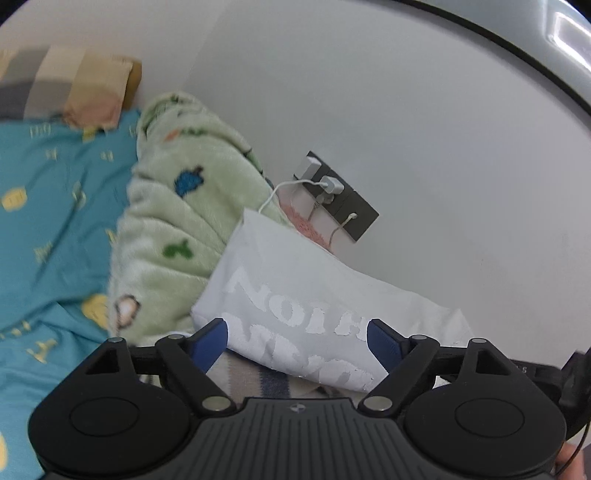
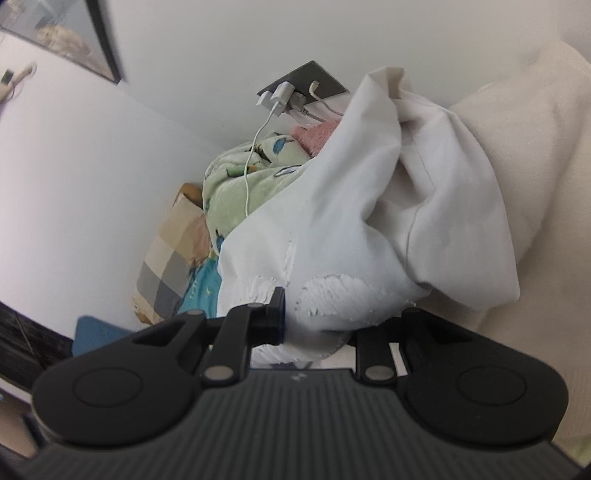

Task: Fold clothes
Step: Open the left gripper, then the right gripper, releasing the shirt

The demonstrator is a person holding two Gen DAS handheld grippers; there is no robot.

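T-shirt (image 1: 306, 295), white w/ cracked white print reading "NOTH…" on top line, 2nd line partly cut off by its lower edge. In left view it's held up off the bed, spread fairly flat, top corner up near the socket plate (image 1: 338, 197) on the wall (image 1: 443, 110). In right view the shirt (image 2: 332, 229) is bunched, a fold of it draped over toward a cream cushion (image 2: 535, 166) on the right.

Left tongs (image 1: 297, 341): wide apart, blue pads (image 1: 208, 345) either side of the shirt's lower part; cannot tell if they touch the cloth, nothing pinched between them.

Right tongs (image 2: 334, 321): narrowed onto the shirt's printed edge, cloth bulging out btw the fingers; right finger mostly hidden by fabric, left pad (image 2: 279, 314) pressed against it.

Out from the shirt: green fleece blanket (image 1: 177, 221) w/ small blue and green motifs heaped just left of it, touching or just behind. Pink fluffy item (image 1: 306, 225) peeking out btw shirt and socket plate. White chargers (image 1: 330, 184) plugged into the plate, cable (image 1: 273, 195) trailing down to the blanket. Striped cloth (image 1: 255, 380) below the shirt, by the left tongs. Teal bedsheet (image 1: 44, 221) w/ yellow marks left of the blanket; checked pillow (image 1: 62, 85) above that, against the wall. Right view: dark-framed picture (image 2: 74, 33) far upper left of the plate.
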